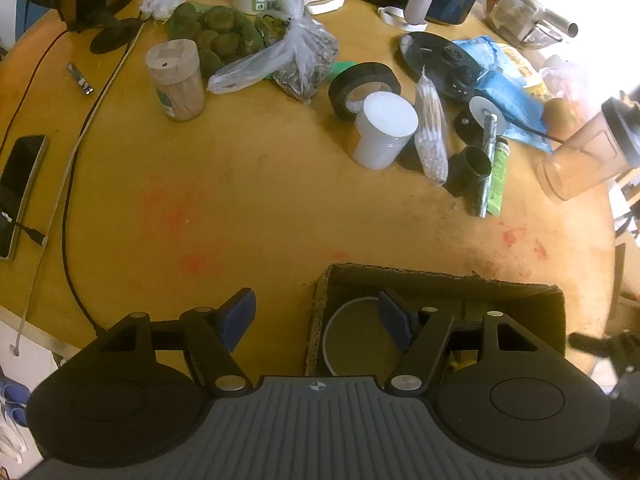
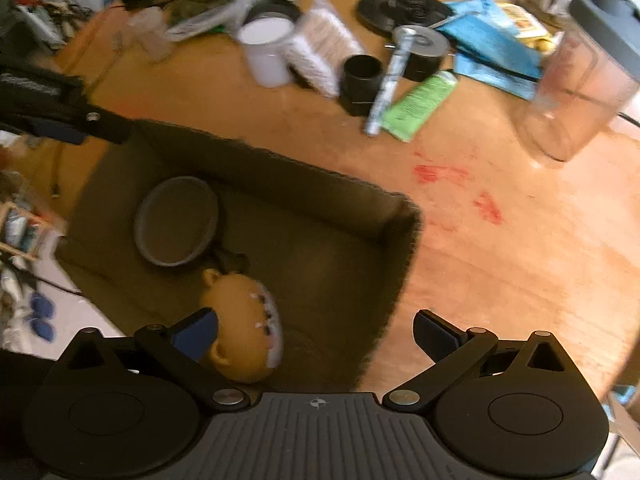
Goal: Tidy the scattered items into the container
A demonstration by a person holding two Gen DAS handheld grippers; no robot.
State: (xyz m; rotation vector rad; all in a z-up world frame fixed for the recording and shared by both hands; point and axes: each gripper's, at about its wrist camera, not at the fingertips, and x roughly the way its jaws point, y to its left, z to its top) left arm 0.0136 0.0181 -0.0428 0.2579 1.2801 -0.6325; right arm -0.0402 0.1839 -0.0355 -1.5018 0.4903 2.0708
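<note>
Hovering over a partly filled box with both grippers empty.

The left gripper holds its fingers spread above the near-left wall of the cardboard box, nothing between them; the right gripper is likewise released, over the box's near-right corner. Inside lie a round lid and a yellow plush toy. Most of the job seems left: the white jar, black tape roll, green tube and toothpick jar sit scattered on the far bench.
</note>
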